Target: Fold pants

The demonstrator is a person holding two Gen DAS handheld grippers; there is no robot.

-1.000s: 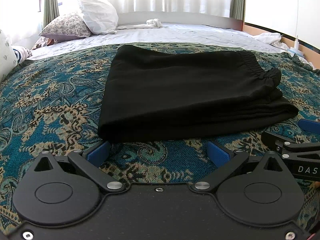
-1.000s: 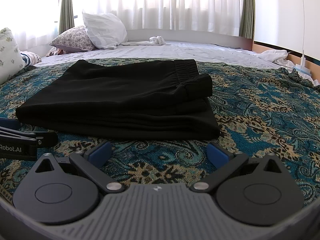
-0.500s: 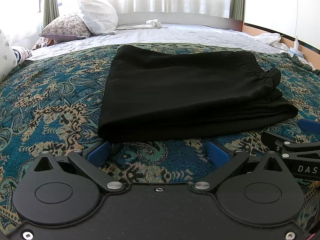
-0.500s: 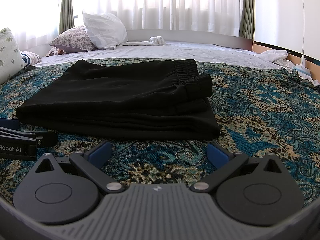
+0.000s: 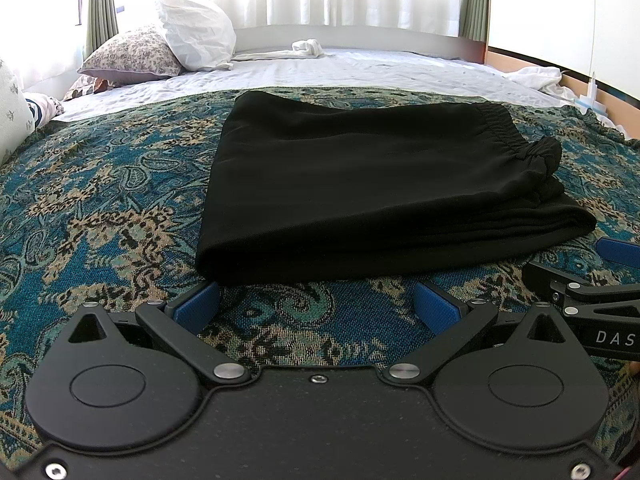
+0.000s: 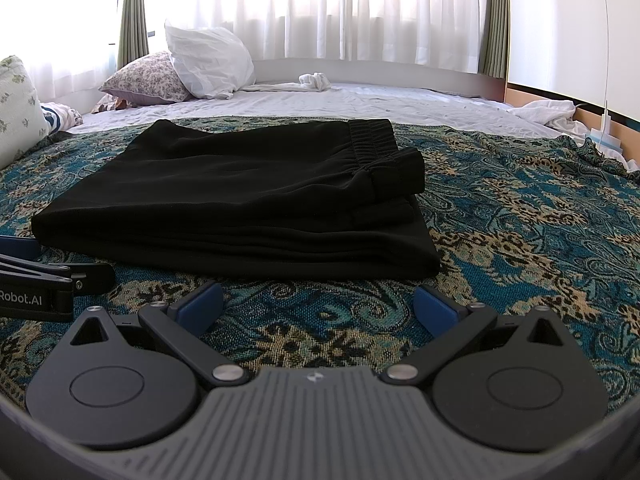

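Note:
The black pants (image 5: 372, 188) lie folded into a flat stack on the patterned blue bedspread (image 5: 100, 208), elastic waistband at the right end. They also show in the right wrist view (image 6: 248, 200). My left gripper (image 5: 316, 304) is open and empty, just in front of the stack's near edge, toward its left corner. My right gripper (image 6: 316, 304) is open and empty, just in front of the stack's near right part. Each gripper shows at the edge of the other's view.
White and floral pillows (image 5: 192, 32) lie at the far left on a white sheet (image 5: 360, 72). A small white cloth (image 5: 306, 47) lies by the headboard. Crumpled white fabric (image 6: 548, 110) sits at the far right edge. Curtained windows are behind.

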